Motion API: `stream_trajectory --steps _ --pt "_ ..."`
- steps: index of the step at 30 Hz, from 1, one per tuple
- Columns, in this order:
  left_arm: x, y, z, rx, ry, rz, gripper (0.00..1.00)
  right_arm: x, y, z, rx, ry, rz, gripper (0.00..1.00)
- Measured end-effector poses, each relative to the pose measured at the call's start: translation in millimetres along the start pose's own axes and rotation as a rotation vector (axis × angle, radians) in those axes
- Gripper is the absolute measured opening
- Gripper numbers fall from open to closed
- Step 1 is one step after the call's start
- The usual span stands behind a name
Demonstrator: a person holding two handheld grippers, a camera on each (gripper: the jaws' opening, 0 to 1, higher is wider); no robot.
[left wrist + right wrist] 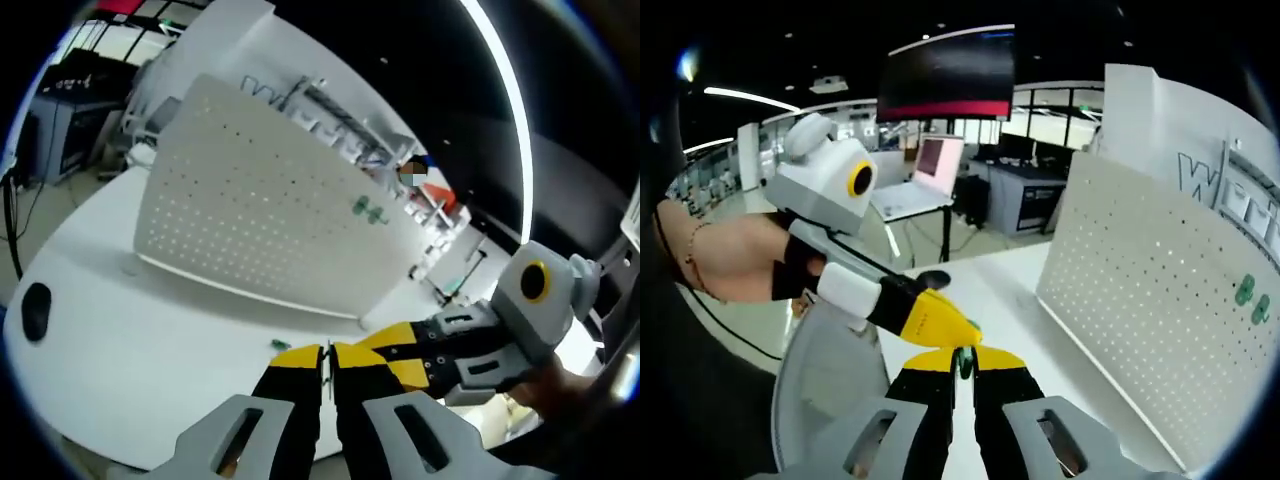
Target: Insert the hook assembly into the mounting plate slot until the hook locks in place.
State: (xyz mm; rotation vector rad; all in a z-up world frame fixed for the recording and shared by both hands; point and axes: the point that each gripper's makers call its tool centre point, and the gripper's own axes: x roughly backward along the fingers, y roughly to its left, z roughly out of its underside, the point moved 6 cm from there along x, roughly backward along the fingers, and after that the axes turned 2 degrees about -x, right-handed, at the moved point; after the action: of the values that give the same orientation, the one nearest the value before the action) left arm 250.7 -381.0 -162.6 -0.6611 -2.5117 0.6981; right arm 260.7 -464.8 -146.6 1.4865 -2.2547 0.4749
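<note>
Between the closed fingers of the right gripper (963,365) sits a small green hook (965,362), and the left gripper (327,362), fingers also closed, meets it tip to tip, probably to adjust the piece. Beyond, the perforated mounting plate (250,200) stands upright on the white worktop (130,340), two green hooks (370,210) already on it.

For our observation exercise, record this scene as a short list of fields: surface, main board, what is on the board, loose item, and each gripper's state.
surface: white table
main board: white pegboard, standing on the table
on the board: two green hooks
loose item: small green piece on the table
left gripper: shut, contents unclear
right gripper: shut on a small green hook part
</note>
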Motion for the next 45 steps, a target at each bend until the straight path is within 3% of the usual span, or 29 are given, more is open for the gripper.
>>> stream_trajectory --steps 12,19,24,28,32,45 --pt "2.2 1.8 -1.6 0.022 -0.032 -0.02 0.02 -4.0 -1.6 -2.1 -0.039 -0.013 -0.012 0.02" --pt "-0.5 -0.5 -1.1 0.022 -0.028 -0.014 0.02 -1.7 -2.9 -0.3 -0.04 -0.017 0.0 0.03" --pt "-4.0 -3.9 -0.4 0.02 -0.016 0.0 0.02 1.2 -2.4 2.8 -0.097 -0.01 -0.021 0.01" --pt "-5.9 -6.7 -1.2 -0.021 -0.009 -0.011 0.02 1.6 -4.5 3.2 -0.066 -0.002 0.004 0.01" --pt "-5.3 -5.4 -2.0 0.019 -0.02 0.005 0.02 3.4 -6.9 2.6 -0.128 -0.015 -0.001 0.0" --pt "-1.2 5.1 -4.3 -0.049 -0.008 0.046 0.05 -6.1 -2.2 1.7 -0.148 -0.018 -0.005 0.0"
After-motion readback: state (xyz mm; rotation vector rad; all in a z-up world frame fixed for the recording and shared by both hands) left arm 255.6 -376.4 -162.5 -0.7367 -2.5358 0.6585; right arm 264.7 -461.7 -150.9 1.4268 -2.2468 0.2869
